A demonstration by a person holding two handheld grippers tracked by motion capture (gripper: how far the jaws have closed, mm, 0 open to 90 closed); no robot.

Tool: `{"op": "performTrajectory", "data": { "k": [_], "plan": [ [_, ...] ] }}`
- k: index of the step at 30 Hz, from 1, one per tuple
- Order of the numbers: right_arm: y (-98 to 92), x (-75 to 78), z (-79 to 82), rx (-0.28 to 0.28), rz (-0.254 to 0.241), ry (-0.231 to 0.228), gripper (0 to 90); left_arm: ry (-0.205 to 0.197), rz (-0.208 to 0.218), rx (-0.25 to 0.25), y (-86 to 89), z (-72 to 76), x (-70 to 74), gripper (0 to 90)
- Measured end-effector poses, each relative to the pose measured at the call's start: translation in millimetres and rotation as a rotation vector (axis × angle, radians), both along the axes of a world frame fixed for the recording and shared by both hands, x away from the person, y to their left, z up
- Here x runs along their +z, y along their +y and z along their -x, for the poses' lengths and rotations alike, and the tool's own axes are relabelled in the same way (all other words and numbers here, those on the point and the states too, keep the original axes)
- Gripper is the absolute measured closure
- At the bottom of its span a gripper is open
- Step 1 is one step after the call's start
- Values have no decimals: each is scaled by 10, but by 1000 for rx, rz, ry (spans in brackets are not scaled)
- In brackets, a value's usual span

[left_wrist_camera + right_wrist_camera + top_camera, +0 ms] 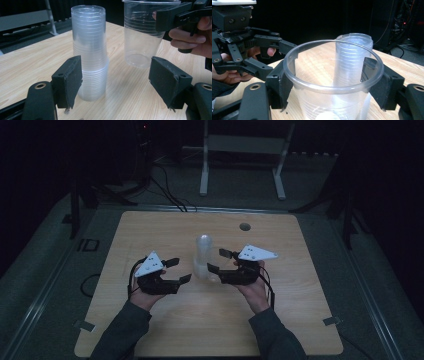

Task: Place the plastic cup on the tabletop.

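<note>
The thin clear plastic cup (332,82) in the right tool (332,80) could buckle or slip out if the squeeze changes, since its wall is flimsy and slick. Swinging it sideways could knock over the tall stack of clear cups (90,50), which stands just beside it on the worktop (150,320). The right tool clamps the single cup near its rim, jaws about half apart; the cup seems lifted just off the wood, though the dim high view leaves that uncertain. The left tool (117,85) stands wide and empty, jaws facing the stack without touching it.
</note>
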State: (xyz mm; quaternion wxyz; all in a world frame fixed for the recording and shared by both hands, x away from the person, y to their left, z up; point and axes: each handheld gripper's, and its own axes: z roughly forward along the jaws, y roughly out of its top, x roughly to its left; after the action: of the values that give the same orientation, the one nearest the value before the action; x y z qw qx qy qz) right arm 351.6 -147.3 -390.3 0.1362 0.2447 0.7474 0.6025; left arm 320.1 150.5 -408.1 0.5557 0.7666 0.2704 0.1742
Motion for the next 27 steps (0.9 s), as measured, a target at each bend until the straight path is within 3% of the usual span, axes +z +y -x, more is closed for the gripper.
{"op": "performTrajectory", "data": {
  "k": [27],
  "plan": [
    [-94,-149,-59,-37,0,15,276,-1,1,2,0,5,6,271]
  ]
}}
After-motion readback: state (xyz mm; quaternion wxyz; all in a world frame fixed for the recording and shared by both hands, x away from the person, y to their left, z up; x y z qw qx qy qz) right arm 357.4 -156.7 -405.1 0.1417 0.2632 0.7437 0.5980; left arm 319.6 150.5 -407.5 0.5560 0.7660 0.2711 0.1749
